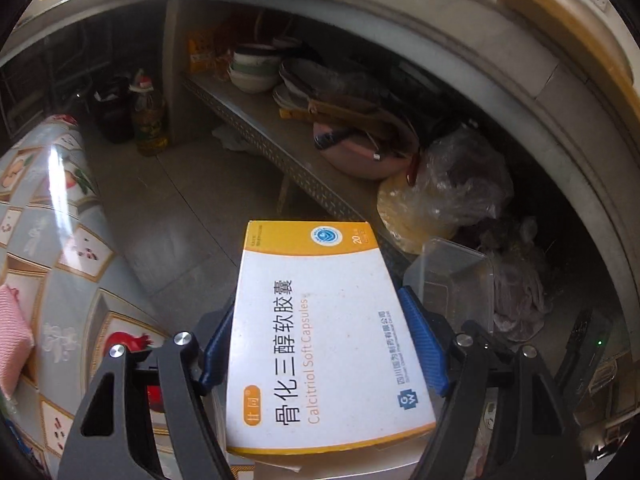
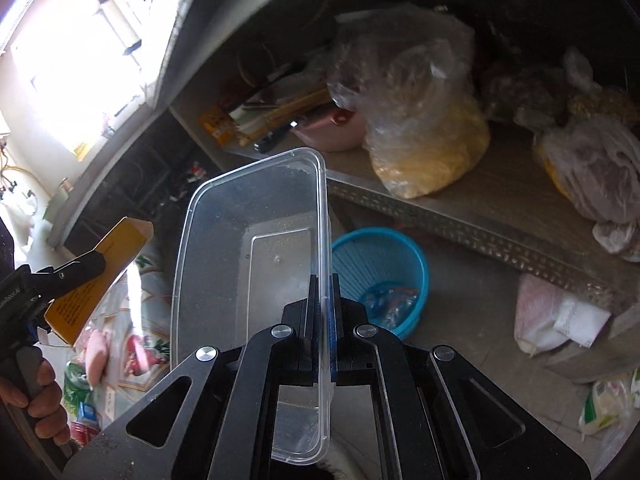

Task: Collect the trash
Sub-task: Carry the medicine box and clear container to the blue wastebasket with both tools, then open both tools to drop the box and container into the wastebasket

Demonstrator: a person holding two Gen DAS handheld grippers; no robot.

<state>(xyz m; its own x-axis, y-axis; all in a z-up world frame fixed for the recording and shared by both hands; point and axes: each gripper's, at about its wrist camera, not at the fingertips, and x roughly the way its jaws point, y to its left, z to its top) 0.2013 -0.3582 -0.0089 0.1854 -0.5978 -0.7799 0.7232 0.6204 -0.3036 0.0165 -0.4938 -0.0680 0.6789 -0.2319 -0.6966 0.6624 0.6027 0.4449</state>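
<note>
**Both hand-held grippers loaded above the floor and bin**

A low metal shelf (image 2: 460, 208) under the counter (image 1: 460, 36) carries bowls, a pink pot and plastic bags (image 2: 424, 120). On the floor below it stands a blue waste basket (image 2: 384, 256) with some wrappers inside. The right hand-held gripper (image 2: 324, 300) is fully closed on the rim of a clear plastic container (image 2: 248, 240), held to the left of the basket in this view. The left hand-held gripper (image 1: 320, 344) stands wide, its blue pads (image 1: 420, 332) clamping the sides of a calcitriol capsule box (image 1: 320, 340).
</note>
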